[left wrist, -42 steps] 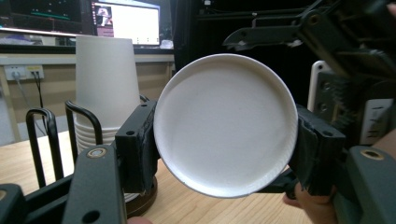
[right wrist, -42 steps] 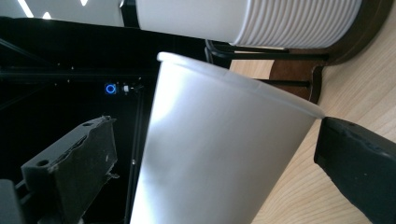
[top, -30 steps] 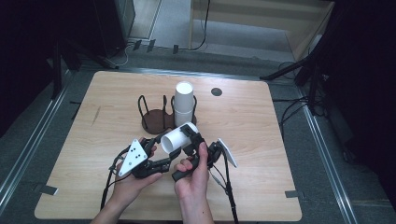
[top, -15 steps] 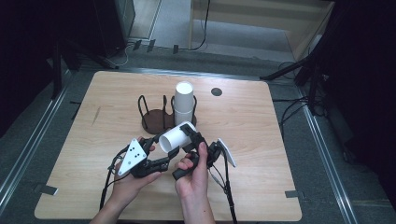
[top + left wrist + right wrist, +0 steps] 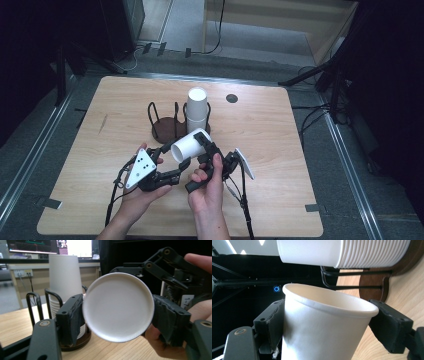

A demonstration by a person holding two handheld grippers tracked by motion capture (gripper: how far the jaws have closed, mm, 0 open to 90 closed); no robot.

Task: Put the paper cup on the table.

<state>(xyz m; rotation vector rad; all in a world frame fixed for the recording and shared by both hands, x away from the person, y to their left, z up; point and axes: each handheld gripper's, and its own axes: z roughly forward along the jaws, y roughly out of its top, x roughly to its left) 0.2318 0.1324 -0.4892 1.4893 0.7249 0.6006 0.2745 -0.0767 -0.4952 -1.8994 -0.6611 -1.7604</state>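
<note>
White paper cup (image 5: 190, 145) is held lying on its side above the near middle of the wooden table (image 5: 280, 165), its open mouth turned toward the person's left. The right gripper (image 5: 202, 146) is clenched on the cup: in the right gripper view both black pads press against the cup's wall (image 5: 319, 325) just under the rim. The left gripper (image 5: 162, 162) is seen just beside the cup's mouth; in the left gripper view the cup (image 5: 118, 307) sits between its two jaws, the left pad close to the rim, but whether the pads actually touch cannot be told. Behind the cup, a stack of cups (image 5: 196, 107) stands upright in a dark wire rack (image 5: 167, 125) with a round base, near the middle of the table.
</note>
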